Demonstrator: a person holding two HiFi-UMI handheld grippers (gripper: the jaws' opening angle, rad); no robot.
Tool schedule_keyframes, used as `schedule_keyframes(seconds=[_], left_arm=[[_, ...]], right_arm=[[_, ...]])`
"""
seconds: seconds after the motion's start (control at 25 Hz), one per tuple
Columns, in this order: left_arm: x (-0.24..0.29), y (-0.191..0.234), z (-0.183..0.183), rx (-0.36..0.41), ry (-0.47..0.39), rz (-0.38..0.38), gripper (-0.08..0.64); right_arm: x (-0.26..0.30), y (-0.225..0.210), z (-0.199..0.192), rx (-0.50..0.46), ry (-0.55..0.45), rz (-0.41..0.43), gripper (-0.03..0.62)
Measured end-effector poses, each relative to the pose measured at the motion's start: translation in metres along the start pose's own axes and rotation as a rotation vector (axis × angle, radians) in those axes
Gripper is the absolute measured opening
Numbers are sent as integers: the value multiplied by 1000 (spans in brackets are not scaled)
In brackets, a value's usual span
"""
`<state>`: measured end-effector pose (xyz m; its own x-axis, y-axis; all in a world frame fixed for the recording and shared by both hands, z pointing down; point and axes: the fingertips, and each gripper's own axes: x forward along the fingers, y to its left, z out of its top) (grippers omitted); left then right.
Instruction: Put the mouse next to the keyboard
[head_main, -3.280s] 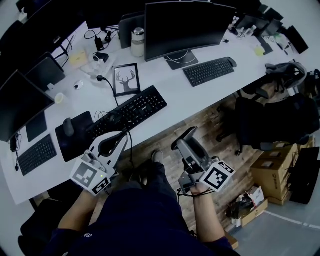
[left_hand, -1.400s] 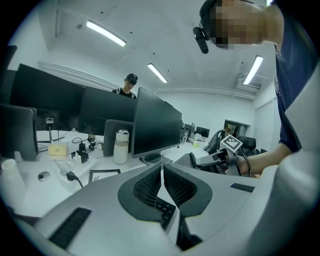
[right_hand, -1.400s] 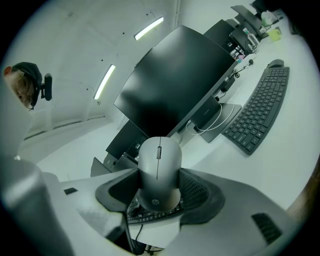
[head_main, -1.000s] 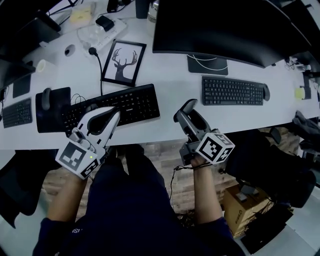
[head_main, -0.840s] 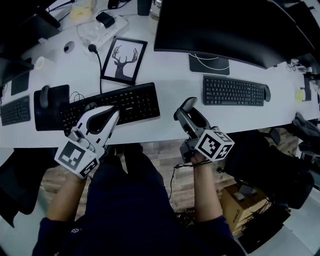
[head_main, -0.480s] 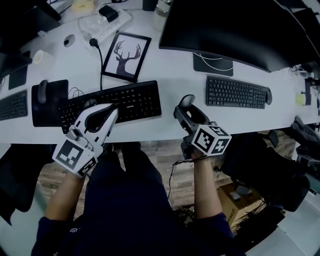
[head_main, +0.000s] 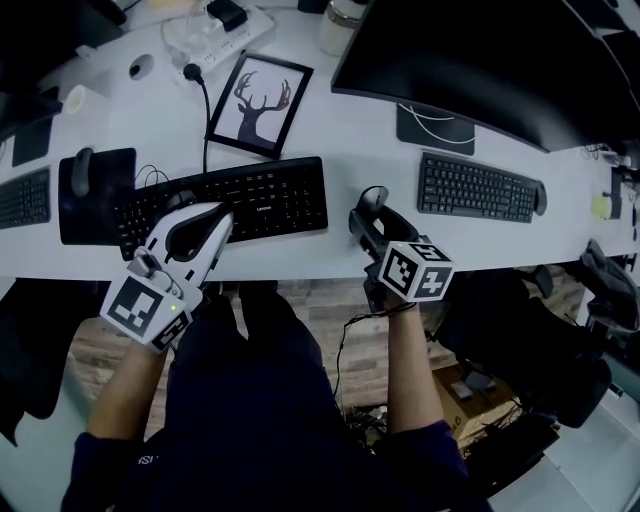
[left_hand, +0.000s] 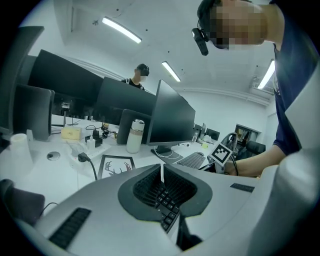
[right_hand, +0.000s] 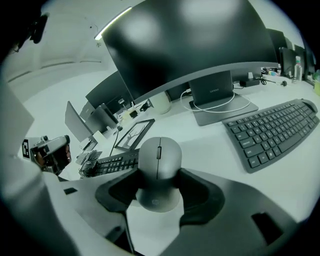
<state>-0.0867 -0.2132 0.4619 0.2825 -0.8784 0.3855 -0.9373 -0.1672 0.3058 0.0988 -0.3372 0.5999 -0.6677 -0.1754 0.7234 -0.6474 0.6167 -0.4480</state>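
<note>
Gripping noted: a rounded grey mouse (right_hand: 159, 160) is clamped by the right gripper (right_hand: 159, 181). The left gripper (left_hand: 161, 176) is closed, empty.

The head view looks steeply down on the long white desk (head_main: 360, 150). Both gripper views sit low and close, facing across it; all share the black-framed deer picture (left_hand: 116, 166).

**Both grippers out front, one loaded**

The left gripper (head_main: 224, 216) reaches ahead of the left forearm (head_main: 125, 395), jaws pressed together – nothing between them. The right gripper (head_main: 368, 203) tilts downward off the right forearm (head_main: 405, 365), jaws clamped on the sides of the mouse (right_hand: 159, 159).
</note>
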Motion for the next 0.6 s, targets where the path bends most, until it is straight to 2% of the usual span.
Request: schedule_keyframes(seconds=[0.6], left_arm=[[-10,5,-10,-20,8,23,43]], right_arm=[[19,-7,-9,-57,68,-43,259]])
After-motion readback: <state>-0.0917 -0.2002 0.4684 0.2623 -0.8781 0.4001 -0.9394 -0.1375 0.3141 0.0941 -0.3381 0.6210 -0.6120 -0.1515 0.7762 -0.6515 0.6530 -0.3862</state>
